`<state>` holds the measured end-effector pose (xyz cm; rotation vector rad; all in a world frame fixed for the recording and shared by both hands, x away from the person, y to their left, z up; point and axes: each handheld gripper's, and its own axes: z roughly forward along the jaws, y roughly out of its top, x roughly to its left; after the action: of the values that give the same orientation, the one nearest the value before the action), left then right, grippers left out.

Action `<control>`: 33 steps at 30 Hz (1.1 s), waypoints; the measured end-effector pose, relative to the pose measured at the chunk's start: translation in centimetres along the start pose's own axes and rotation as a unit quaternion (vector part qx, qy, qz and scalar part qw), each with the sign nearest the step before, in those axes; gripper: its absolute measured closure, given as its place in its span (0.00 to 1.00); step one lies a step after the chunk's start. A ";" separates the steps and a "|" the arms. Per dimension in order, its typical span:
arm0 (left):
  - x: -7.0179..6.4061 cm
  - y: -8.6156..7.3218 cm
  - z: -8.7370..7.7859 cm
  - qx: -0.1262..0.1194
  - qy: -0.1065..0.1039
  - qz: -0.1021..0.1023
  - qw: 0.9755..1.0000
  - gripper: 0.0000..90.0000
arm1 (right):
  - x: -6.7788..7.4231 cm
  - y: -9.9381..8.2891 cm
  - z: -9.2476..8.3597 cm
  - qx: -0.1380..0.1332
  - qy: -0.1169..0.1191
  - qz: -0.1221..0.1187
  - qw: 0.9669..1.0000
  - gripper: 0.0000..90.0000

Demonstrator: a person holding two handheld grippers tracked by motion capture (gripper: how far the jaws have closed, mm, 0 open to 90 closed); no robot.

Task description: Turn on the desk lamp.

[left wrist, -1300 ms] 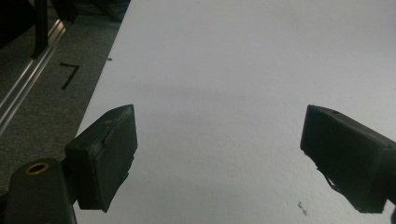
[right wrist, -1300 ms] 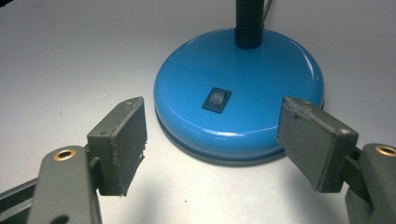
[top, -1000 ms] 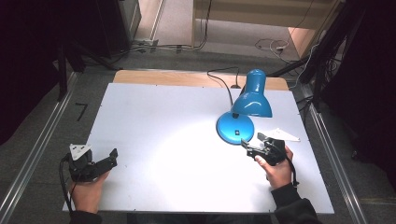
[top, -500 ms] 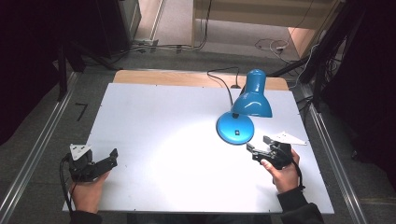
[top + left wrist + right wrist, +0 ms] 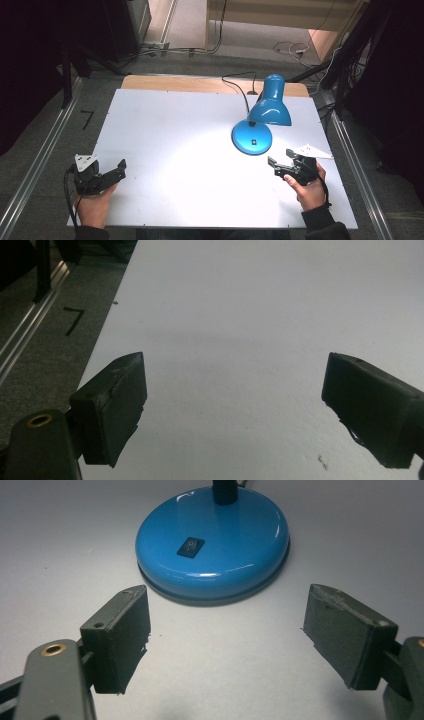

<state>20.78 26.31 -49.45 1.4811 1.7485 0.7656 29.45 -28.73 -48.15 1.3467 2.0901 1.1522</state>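
A blue desk lamp stands at the right of the white table (image 5: 165, 115), its round base (image 5: 252, 138) under a downturned shade (image 5: 272, 107). It casts a bright patch on the table beside it. In the right gripper view the base (image 5: 215, 540) sits just ahead of the jaws, with a black rocker switch (image 5: 190, 547) on top. My right gripper (image 5: 275, 167) (image 5: 225, 625) is open and empty, a short way on the near side of the base, not touching it. My left gripper (image 5: 120, 170) (image 5: 235, 390) rests open and empty near the table's front left corner.
The lamp's black cord (image 5: 240, 87) runs off the far edge of the table. Metal rails (image 5: 35, 165) flank the table on both sides. A black mark (image 5: 74, 320) is on the floor at the left. Cables lie on the floor beyond the table.
My right gripper has drawn back from the lamp base toward the near edge, staying open. The left gripper and the lamp have not moved.
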 end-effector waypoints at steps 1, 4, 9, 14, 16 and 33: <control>0.0 0.0 0.0 0.000 0.000 0.000 1.000 0.13 | -0.1 -0.1 -0.1 0.000 0.001 0.001 1.000 0.20; 0.0 0.0 0.0 0.000 0.000 0.000 1.000 0.13 | -0.2 -0.2 -0.3 0.002 -0.007 -0.006 1.000 0.19; 0.0 0.0 0.0 0.000 0.000 0.001 1.000 0.13 | -0.5 -0.4 -0.7 0.002 -0.008 -0.003 1.000 0.19; -0.1 0.0 0.0 0.001 0.000 0.001 1.000 0.13 | -1.0 -0.6 -1.1 0.001 -0.014 0.003 1.000 0.19; -0.1 0.0 0.0 0.001 0.000 0.001 1.000 0.13 | -1.1 -0.7 -1.3 0.001 -0.015 0.005 1.000 0.19; -0.1 0.0 0.0 0.001 0.000 0.002 1.000 0.13 | -2.4 -1.5 -3.1 -0.006 -0.025 0.016 1.000 0.18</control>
<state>20.80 26.21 -49.48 1.4867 1.7481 0.7664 27.54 -32.44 -47.76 1.3933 2.0314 1.1304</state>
